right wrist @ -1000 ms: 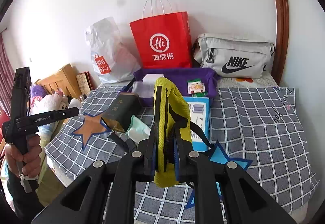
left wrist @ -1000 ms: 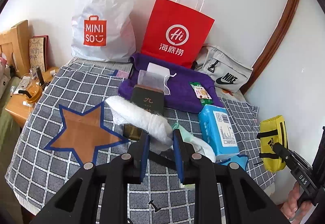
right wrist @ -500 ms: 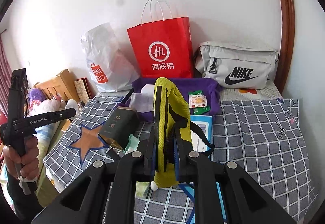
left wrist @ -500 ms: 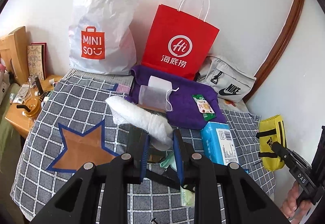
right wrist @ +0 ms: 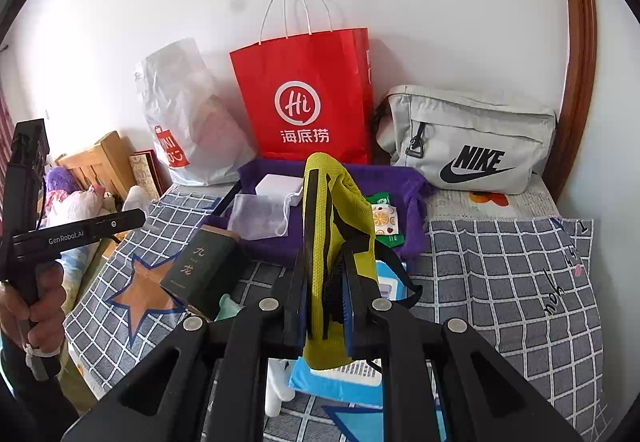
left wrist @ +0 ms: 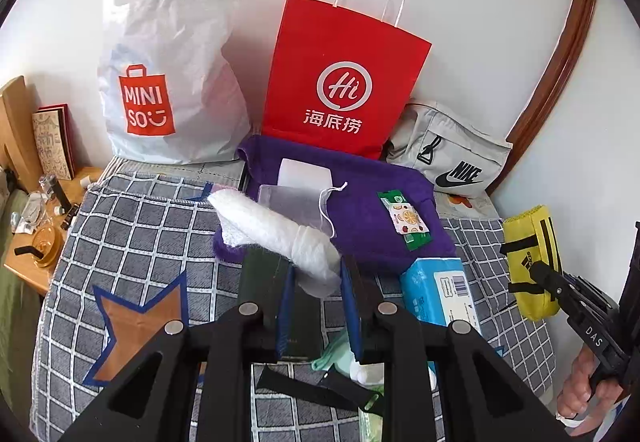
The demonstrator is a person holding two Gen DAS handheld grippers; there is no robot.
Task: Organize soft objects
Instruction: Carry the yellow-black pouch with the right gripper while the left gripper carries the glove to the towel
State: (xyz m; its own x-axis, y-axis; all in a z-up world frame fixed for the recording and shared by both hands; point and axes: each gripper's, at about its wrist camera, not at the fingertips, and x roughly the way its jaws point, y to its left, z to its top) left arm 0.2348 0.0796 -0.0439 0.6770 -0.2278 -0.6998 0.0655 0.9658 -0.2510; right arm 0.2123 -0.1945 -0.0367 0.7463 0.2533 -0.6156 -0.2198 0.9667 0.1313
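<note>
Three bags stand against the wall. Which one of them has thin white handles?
The red paper bag, in the middle. The white plastic bag and the grey Nike bag beside it show no white handles.

Red bag [left wrist: 340,81], purple cloth [left wrist: 360,201], grey-checked blanket [left wrist: 140,234], yellow pouch [right wrist: 336,209].

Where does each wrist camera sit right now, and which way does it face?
Left wrist: on the left gripper, fingers holding a white cloth roll, facing the wall; right hand shows.
Right wrist: on the right gripper, fingers clamping a yellow pouch, facing likewise; left hand shows.
Shared: red paper bag, purple cloth.
</note>
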